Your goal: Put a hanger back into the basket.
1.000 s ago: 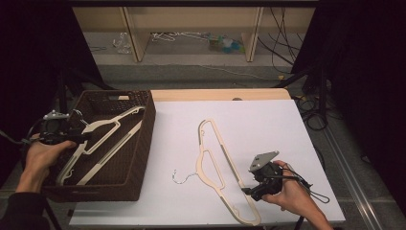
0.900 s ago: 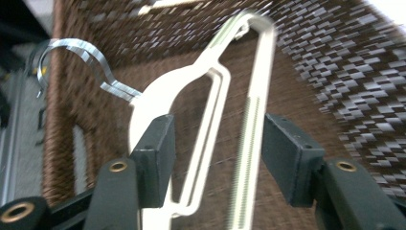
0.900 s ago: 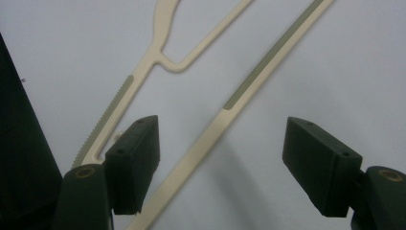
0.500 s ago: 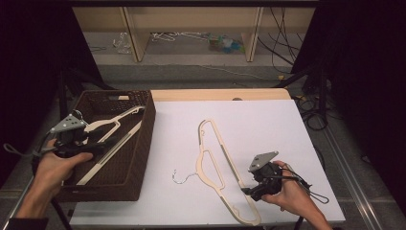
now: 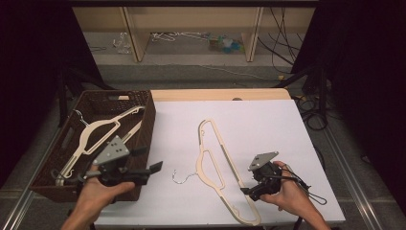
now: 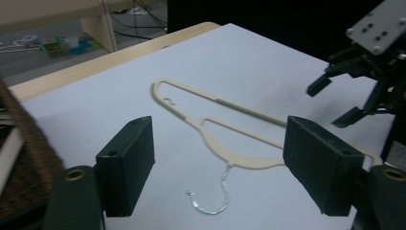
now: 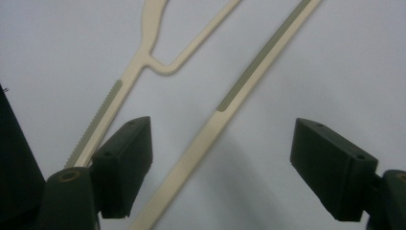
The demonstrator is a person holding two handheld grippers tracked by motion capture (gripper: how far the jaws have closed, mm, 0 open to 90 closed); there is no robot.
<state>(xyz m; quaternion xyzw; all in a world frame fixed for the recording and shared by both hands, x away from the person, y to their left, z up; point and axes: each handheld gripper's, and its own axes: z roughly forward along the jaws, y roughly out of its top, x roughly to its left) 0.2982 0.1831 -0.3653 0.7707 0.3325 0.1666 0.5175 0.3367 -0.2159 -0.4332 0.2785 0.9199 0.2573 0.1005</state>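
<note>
Now the left hand-held gripper (image 5: pixel 155 168), jaws just opened wide and empty, is swinging from the basket (image 5: pixel 48 178) toward the hanger (image 5: pixel 215 163) lying mid-table, where the right hand-held gripper (image 5: pixel 248 192), jaws likewise just widened, is straddling its near arm.

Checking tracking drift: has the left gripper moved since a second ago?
Yes. The left gripper went rightward across the basket, from its left rim to its right wall, jaws opening, empty.

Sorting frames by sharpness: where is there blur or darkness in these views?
High view: white table evenly lit, surroundings black. Left gripper view: basket edge smeared, hanger fairly sharp. Right gripper view: jaws soft, their shadow beside the hanger.
</note>
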